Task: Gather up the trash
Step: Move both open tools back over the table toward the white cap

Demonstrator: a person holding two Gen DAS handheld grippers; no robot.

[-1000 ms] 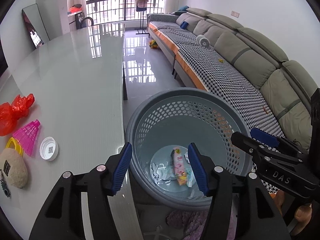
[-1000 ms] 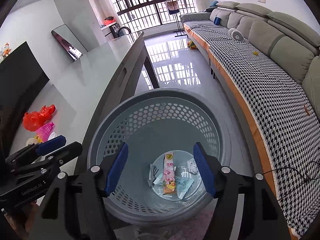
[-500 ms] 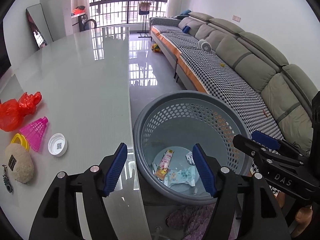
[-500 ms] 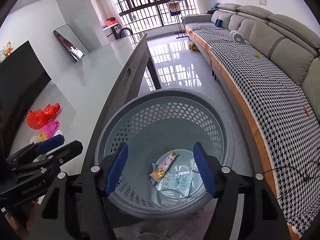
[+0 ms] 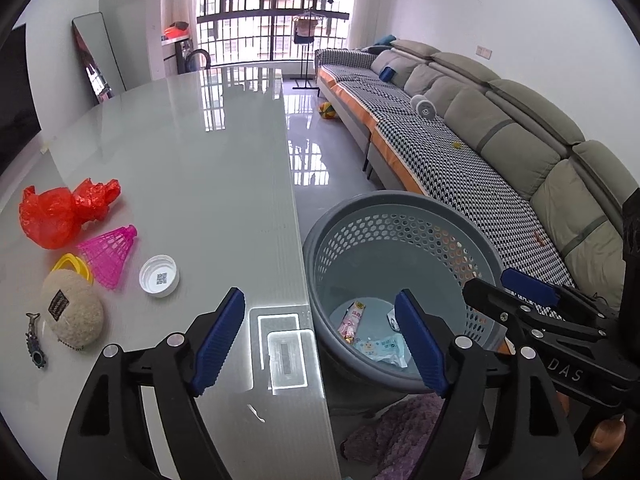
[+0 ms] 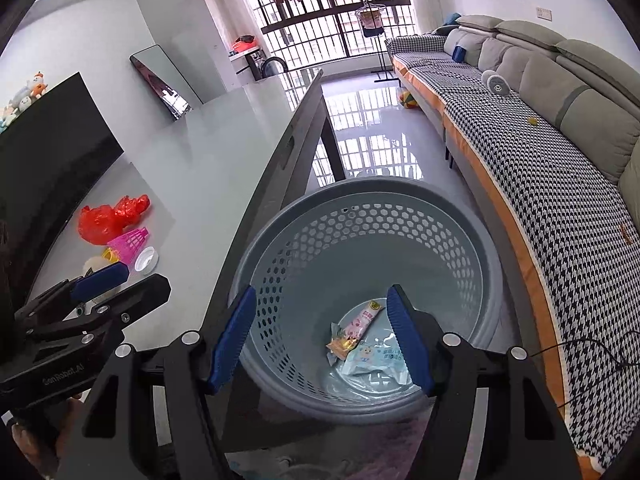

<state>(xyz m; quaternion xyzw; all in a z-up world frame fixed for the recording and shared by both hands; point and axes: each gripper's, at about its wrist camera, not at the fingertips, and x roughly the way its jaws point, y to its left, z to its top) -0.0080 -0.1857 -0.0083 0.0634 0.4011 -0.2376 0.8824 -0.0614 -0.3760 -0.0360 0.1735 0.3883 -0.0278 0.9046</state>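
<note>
Wrappers (image 6: 362, 344) lie in the basket (image 6: 360, 208) below the right tool (image 6: 324, 336), both tools' jaws apart and empty.

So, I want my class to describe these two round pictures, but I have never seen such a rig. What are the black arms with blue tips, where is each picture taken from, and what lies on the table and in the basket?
They are two hand-held grippers, each with a camera looking along its two blue-padded fingers. One picture is from the left gripper, the other from the right gripper. Both are open and hold nothing; the left one's jaws have just been opening.

On the glass table lie a red plastic bag, a pink shuttlecock, a white cap, a yellow ring, a beige pouch and a small keychain.

The grey basket beside the table holds a pink wrapper and a light blue packet.
</note>
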